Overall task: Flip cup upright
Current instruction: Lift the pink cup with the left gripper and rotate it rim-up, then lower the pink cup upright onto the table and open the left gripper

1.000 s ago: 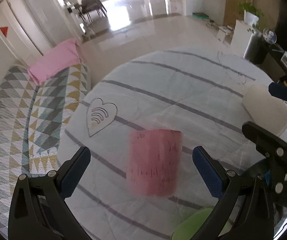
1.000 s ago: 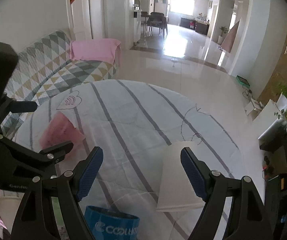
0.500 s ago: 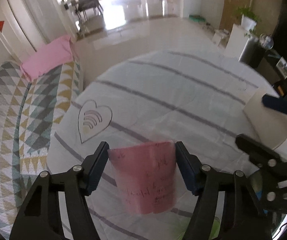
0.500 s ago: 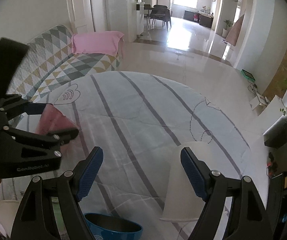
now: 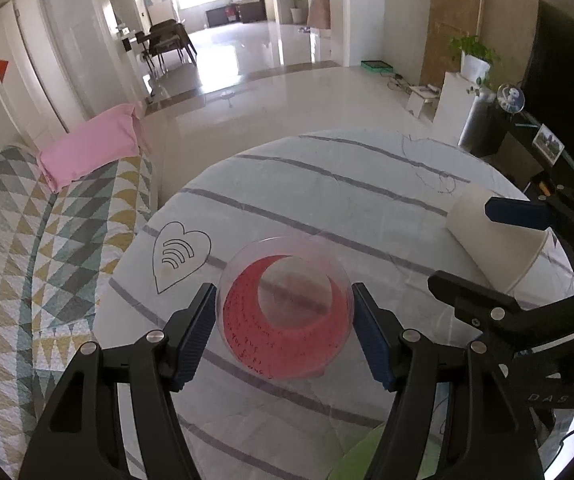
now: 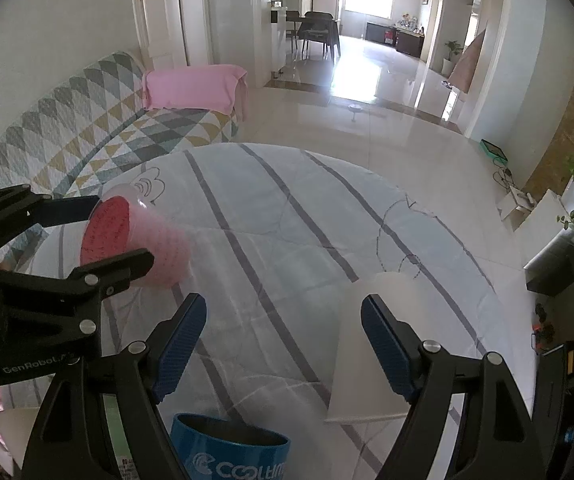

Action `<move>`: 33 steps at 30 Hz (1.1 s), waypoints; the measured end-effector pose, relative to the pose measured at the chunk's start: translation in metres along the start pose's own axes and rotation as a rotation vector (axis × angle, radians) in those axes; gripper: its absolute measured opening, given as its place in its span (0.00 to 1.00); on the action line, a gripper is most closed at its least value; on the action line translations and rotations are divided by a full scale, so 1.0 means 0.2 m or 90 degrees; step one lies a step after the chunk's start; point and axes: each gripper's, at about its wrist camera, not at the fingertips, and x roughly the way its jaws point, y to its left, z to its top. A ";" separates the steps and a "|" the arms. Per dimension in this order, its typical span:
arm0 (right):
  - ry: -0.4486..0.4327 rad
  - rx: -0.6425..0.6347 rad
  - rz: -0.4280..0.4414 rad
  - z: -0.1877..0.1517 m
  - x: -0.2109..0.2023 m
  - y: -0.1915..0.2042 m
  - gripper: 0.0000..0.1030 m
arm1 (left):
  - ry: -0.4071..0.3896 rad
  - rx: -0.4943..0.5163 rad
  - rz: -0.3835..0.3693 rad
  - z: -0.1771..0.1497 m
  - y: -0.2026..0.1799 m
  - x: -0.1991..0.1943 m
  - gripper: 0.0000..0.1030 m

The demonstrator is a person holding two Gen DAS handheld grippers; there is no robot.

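Left fingers [image 5: 197, 330] clamp the translucent pink plastic cup [image 5: 285, 312], its mouth facing them; right fingers [image 6: 385, 346] spread beside the white paper cup [image 6: 371, 344].

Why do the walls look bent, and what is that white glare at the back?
Left wrist view: the fisheye lens bows the table rim and doorframes; the sunlit floor washes out. Right wrist view: same bending, glare on the floor, and the white cup looks soft.

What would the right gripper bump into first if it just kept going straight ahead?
Probably the white paper cup. It sits upside down on the striped tablecloth, beside the right gripper's right finger. Depth is unclear, so the open jaws might instead slide past.
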 end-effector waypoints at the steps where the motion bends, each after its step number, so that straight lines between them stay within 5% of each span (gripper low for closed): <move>1: 0.001 -0.001 -0.002 0.00 0.00 0.00 0.79 | -0.001 0.000 0.002 0.00 0.00 0.00 0.66; 14: 0.004 0.006 -0.011 0.00 -0.02 -0.01 0.79 | 0.010 0.015 0.009 0.03 -0.04 0.00 0.67; 23: 0.006 0.006 -0.007 -0.02 -0.04 -0.01 0.79 | 0.018 0.016 0.024 0.02 -0.03 -0.01 0.76; 33: -0.024 -0.010 -0.012 -0.06 -0.25 0.06 0.79 | -0.027 0.017 0.038 -0.06 -0.04 -0.28 0.80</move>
